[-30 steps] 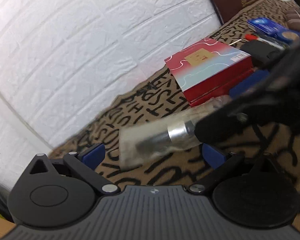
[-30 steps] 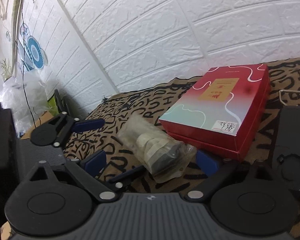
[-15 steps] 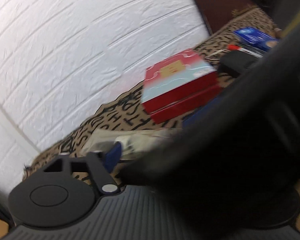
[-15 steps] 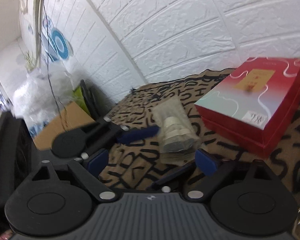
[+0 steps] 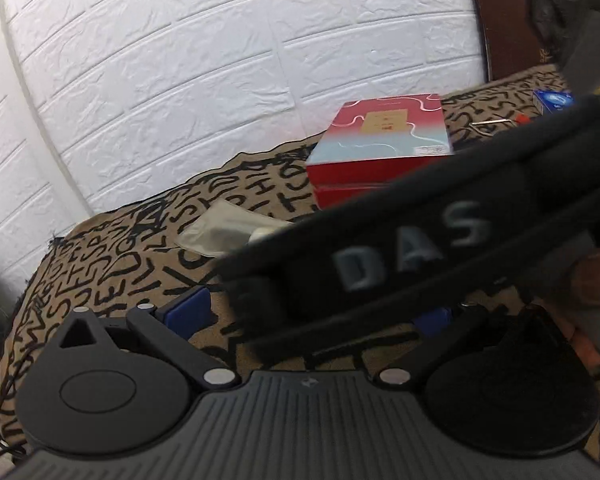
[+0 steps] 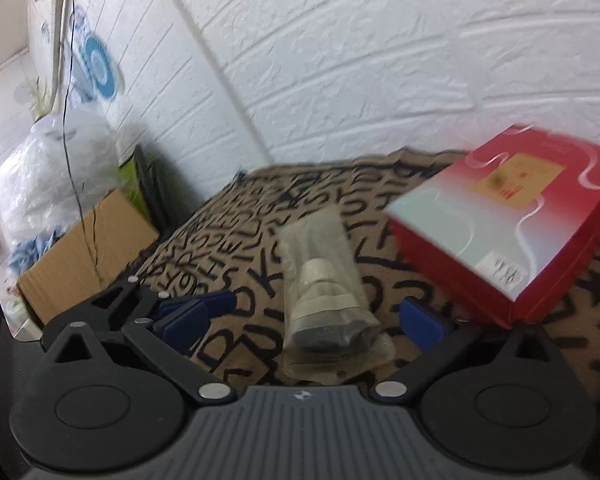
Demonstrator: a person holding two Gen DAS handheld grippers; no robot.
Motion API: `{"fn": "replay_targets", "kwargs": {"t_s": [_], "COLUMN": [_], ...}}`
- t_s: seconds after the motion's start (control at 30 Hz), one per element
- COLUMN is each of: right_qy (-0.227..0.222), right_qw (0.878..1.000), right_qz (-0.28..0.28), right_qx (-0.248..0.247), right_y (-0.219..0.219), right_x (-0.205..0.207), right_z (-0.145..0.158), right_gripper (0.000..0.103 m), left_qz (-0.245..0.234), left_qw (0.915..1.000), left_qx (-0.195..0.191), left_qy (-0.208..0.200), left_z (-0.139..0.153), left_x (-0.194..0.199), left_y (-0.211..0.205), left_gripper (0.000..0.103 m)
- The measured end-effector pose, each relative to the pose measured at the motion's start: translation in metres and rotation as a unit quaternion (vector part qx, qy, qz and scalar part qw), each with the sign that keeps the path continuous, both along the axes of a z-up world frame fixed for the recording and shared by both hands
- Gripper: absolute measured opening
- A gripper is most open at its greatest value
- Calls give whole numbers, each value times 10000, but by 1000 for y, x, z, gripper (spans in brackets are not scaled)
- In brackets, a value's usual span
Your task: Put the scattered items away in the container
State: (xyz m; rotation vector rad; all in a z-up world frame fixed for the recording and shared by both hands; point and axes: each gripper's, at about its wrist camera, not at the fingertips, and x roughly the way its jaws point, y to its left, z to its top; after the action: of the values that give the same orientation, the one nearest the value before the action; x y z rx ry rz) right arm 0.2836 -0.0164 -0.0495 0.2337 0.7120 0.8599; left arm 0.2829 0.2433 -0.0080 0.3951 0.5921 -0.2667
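On the patterned table [image 6: 228,264], the right tool [image 6: 304,326] hovers with its blue fingers [image 6: 186,324] spread wide on either side of the clear plastic bag [image 6: 324,280], which lies flat between them, its near end just ahead of the tool body. The red box [image 6: 512,220] sits to the right, close by. The left tool [image 5: 306,314] is also spread wide, holding nothing; the right tool's black body [image 5: 440,248] crosses in front and hides most of the bag

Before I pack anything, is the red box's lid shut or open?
Shut. The red box lies flat on the patterned cloth with its lid fully seated; no gap shows along its sides.
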Motion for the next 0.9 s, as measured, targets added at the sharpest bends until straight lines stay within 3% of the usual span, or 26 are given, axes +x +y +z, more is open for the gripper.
{"fn": "replay_targets", "kwargs": {"t_s": [0.1,0.17,0.2,0.53,0.9], "right_qy": [39,106,126,323,391], "right_qw": [9979,9963,9961,9960,9973], "right_qz": [643,839,856,639,484], "right_qx": [0,131,179,527,380], "right_y": [6,5,3,-22,-53], "right_x": [5,3,0,-41,-121], "right_z": [1,0,0,-3,5], "right_gripper": [102,94,90,91,91], "left_qz": [-47,-243,-325,-855,-967], "left_qw": [9998,9989,9985,9961,9950], "left_qx": [-167,-324,-354,-100,-246], "left_qy": [129,255,260,-181,-49], "left_z": [1,1,1,-2,-4], "left_x": [7,10,9,-25,-88], "left_y": [2,5,5,-19,-52], "left_gripper": [103,103,103,103,103]}}
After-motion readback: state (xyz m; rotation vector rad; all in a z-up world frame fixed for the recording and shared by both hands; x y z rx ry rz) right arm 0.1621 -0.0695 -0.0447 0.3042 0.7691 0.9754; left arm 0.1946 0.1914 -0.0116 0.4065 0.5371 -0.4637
